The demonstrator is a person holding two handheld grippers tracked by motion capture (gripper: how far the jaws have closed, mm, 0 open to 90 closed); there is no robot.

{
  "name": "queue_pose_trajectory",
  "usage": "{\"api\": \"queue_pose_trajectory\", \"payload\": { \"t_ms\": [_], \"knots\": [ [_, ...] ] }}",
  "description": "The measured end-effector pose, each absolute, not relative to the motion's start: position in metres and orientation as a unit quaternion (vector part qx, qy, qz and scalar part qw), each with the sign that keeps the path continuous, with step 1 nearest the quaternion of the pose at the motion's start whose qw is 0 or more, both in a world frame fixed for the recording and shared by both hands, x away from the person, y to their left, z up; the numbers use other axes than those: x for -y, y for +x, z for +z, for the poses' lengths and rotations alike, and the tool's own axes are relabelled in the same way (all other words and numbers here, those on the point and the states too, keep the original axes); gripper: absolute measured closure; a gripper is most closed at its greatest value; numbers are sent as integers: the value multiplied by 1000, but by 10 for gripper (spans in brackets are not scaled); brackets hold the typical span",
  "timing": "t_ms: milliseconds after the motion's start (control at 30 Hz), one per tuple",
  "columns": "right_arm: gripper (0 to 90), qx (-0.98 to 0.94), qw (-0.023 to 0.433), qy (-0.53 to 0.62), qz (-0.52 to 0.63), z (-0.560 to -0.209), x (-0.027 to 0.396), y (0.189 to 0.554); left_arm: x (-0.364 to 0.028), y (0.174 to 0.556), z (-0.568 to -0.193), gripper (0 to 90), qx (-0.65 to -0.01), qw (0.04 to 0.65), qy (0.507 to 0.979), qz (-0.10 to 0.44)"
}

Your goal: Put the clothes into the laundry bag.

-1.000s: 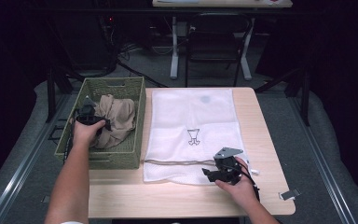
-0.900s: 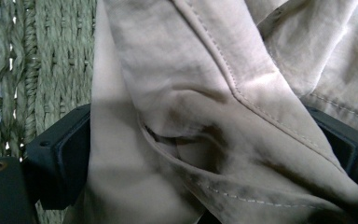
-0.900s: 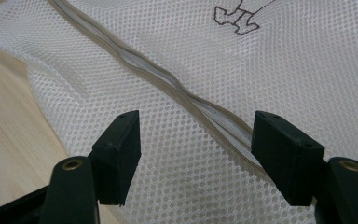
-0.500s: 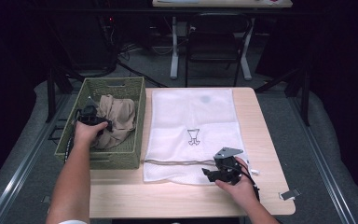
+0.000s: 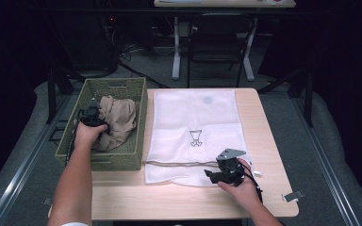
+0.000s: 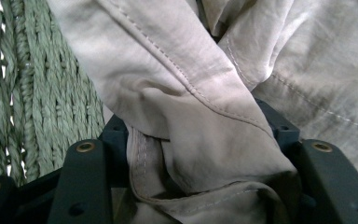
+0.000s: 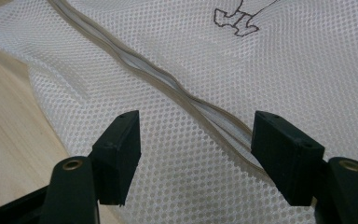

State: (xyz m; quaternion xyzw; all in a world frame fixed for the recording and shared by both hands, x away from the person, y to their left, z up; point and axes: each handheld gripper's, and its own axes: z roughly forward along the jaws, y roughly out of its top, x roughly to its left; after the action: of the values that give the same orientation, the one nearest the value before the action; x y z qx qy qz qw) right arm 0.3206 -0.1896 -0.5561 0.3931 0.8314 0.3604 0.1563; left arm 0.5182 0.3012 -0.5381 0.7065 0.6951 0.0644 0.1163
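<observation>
Left of the high view: green woven basket [image 5: 122,157] holds the beige garment [image 5: 119,121]. Left gripper [image 5: 90,116] has just been closing, its jaws now clenched on a bunched fold of that garment [image 6: 200,140]. Risk: only one fold is pinched, so a lift may drag the rest over the basket rim or let it slip out. Centre: white mesh laundry bag [image 5: 195,122] flat on the table [image 5: 179,202]. Lower right: right gripper [image 5: 214,175] released, jaws wide over the bag's zipper [image 7: 177,91]; bag mouth looks unopened, so the garment could snag going in.
</observation>
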Motion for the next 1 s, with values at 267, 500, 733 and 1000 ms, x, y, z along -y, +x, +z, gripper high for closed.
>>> {"api": "queue_pose_trajectory", "payload": {
  "t_ms": [267, 500, 733, 1000],
  "knots": [
    [328, -832, 158, 392, 361, -556, 190, 321, -299, 518, -539, 458, -696, 110, 706, 71],
    [328, -832, 158, 392, 360, -556, 190, 321, -302, 516, -536, 696, -696, 116, 705, 75],
    [329, -832, 158, 391, 361, -556, 190, 321, -299, 515, -532, 816, -693, 121, 706, 76],
    [328, -832, 157, 392, 360, -557, 189, 321, -303, 512, -521, 836, -684, 165, 709, 53]
  ]
}}
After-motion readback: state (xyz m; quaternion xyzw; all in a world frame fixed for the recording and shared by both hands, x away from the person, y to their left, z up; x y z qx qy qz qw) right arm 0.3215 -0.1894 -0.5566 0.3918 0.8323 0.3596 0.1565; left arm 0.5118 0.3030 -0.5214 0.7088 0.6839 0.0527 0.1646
